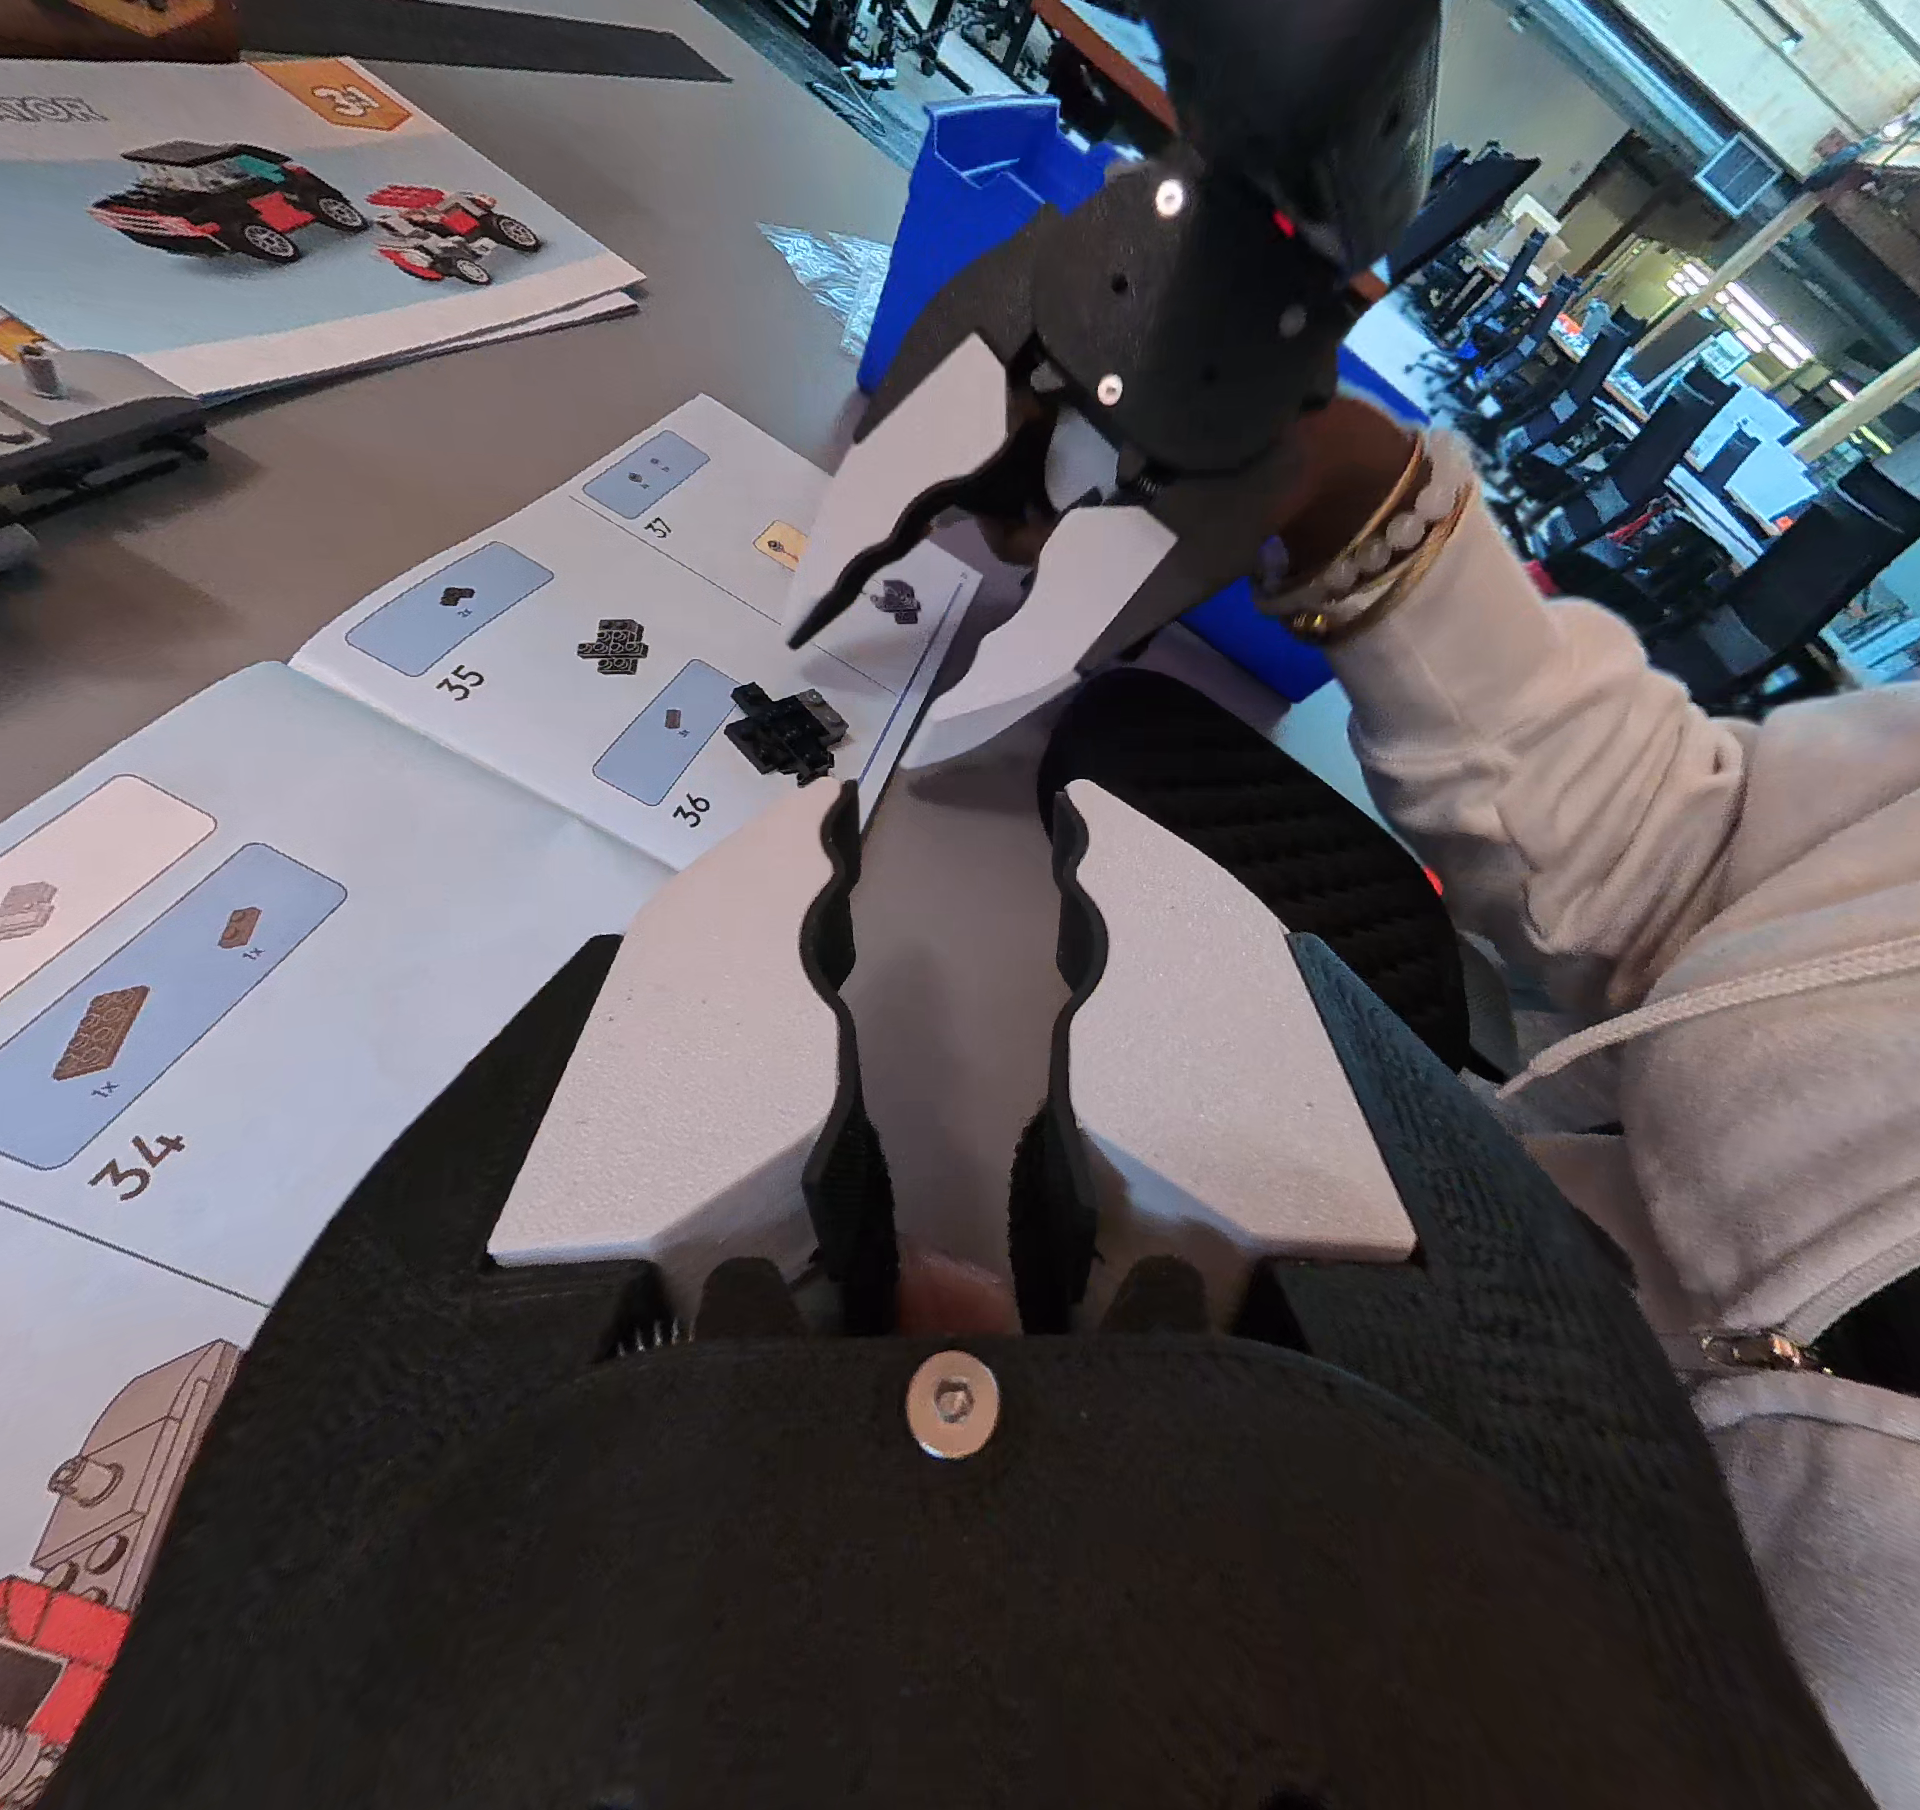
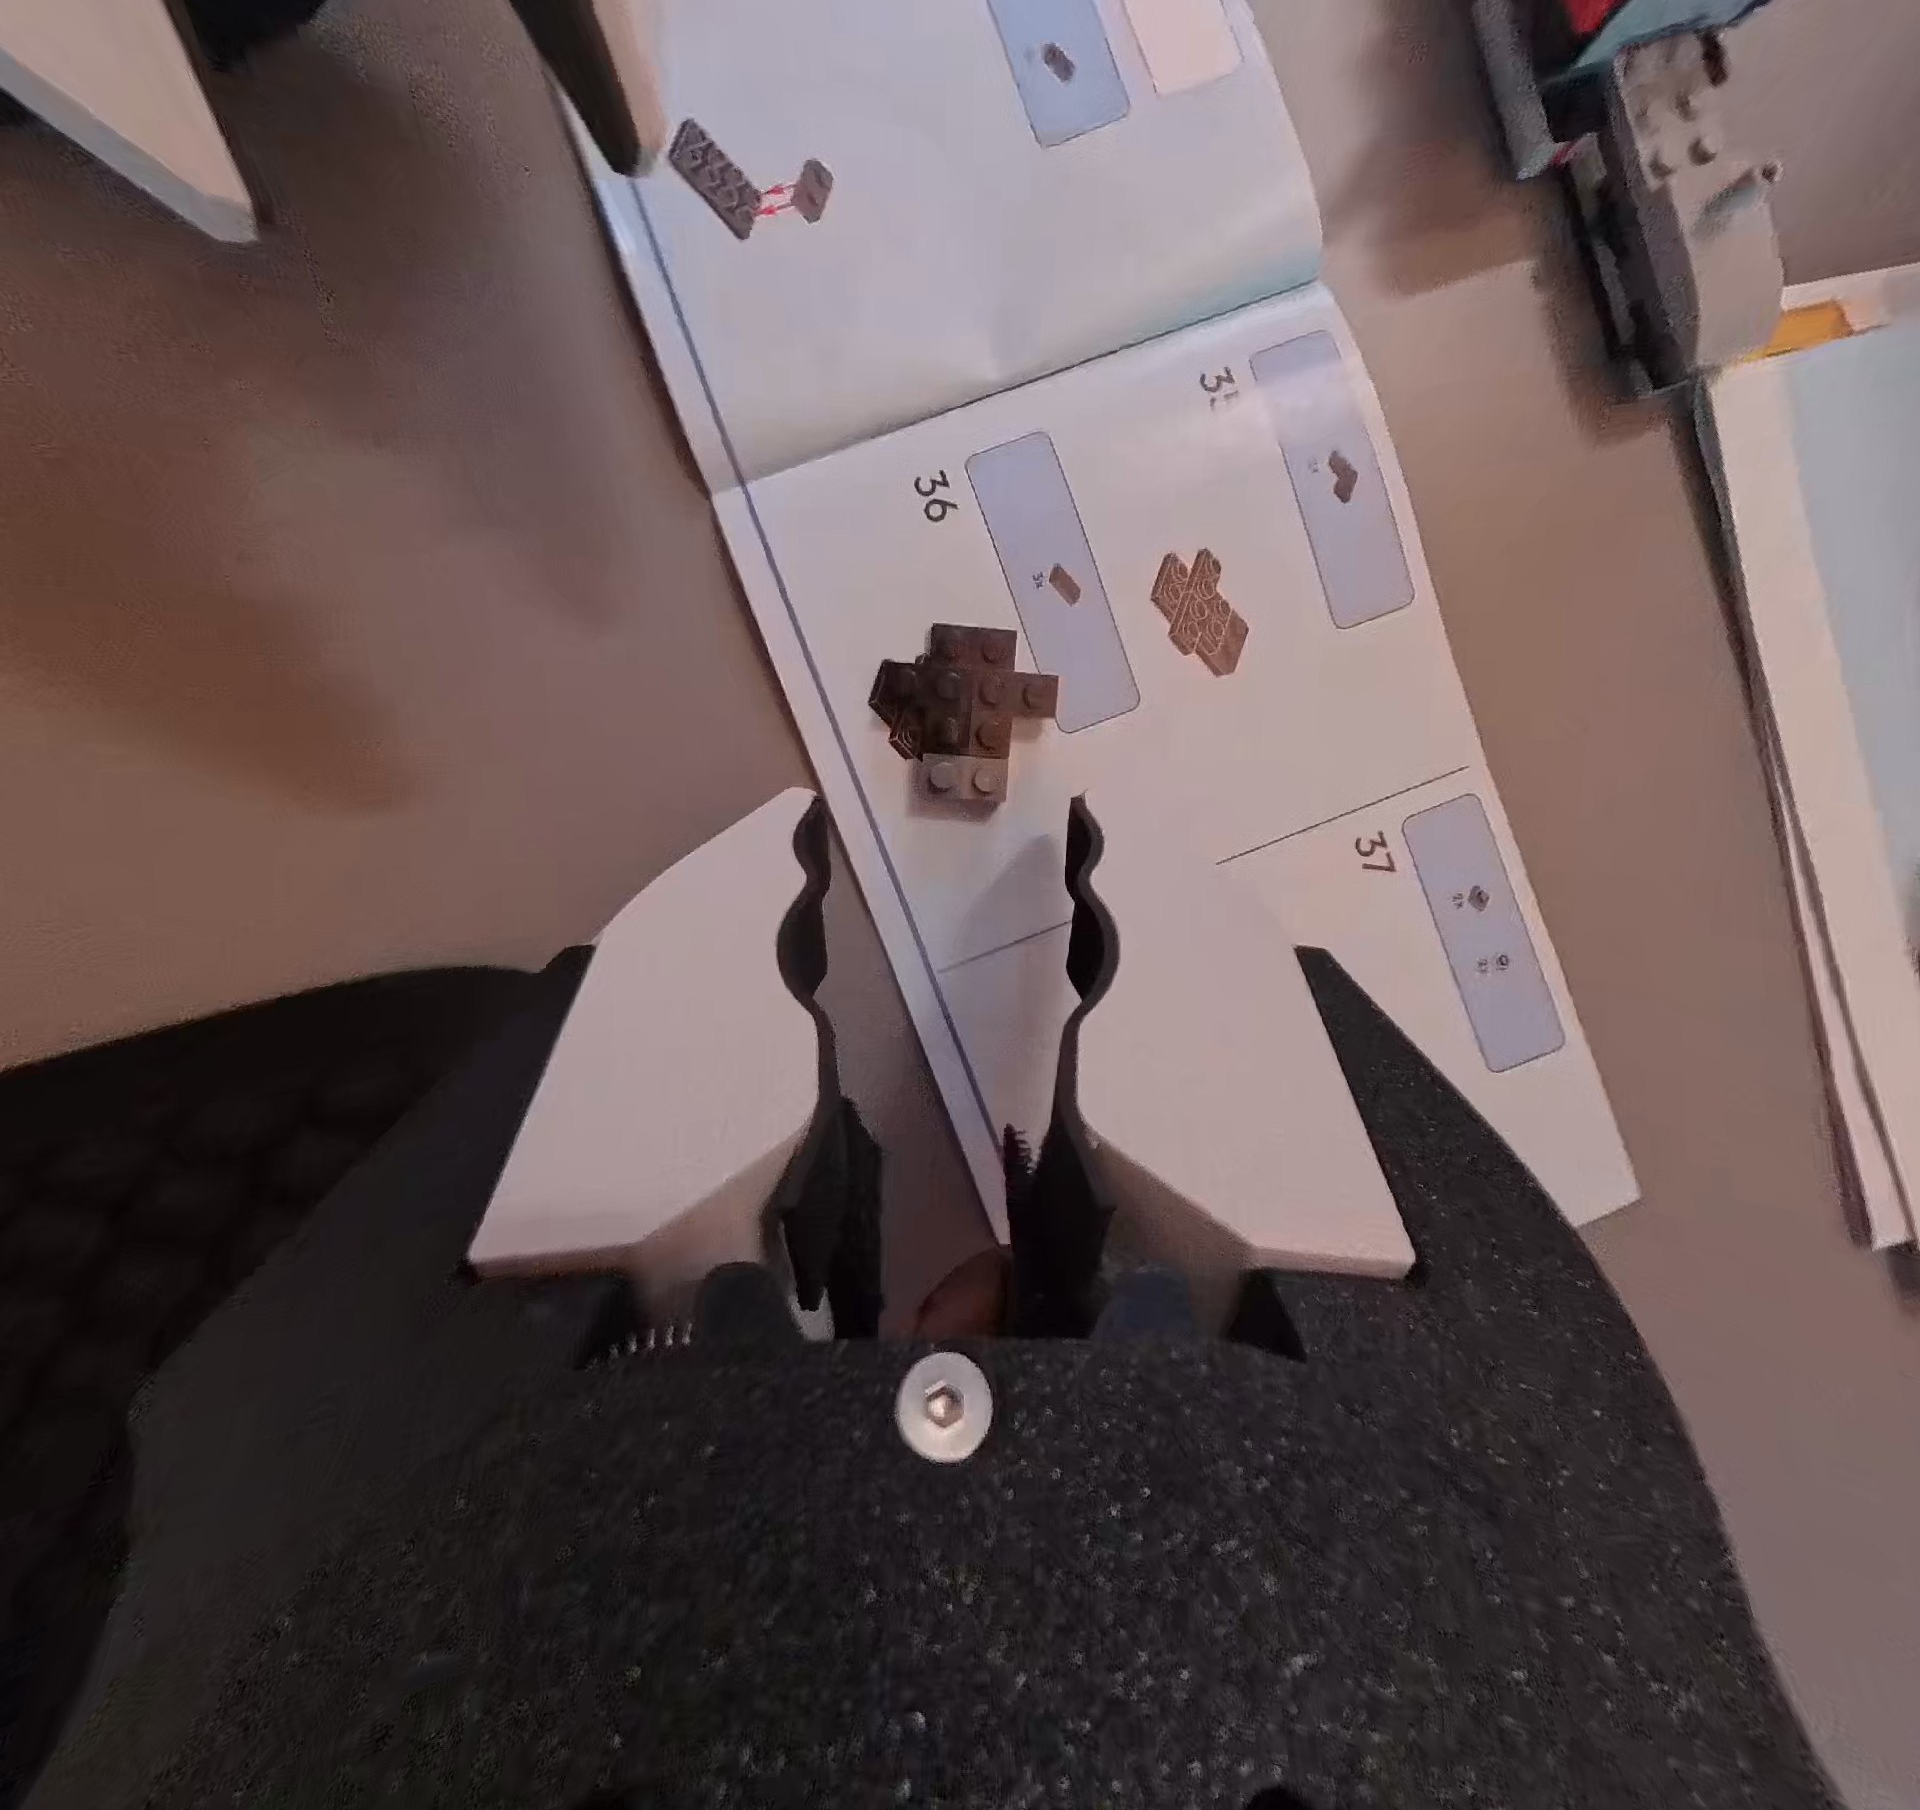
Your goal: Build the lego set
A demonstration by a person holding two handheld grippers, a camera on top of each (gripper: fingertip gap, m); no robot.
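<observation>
My two grippers are both released and hold nothing. The small black brick piece (image 2: 961, 706) lies on the open booklet (image 2: 1195, 721) in the middle of the frame, just ahead of my right gripper (image 2: 943, 810). My left gripper (image 1: 956, 799) waits near the page edge. I think the piece can slide on the smooth paper, or the fingers can pinch the page.

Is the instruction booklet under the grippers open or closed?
Open. The booklet lies spread flat on the table, two pages visible across a centre fold, with a small brick assembly resting on one page.
</observation>
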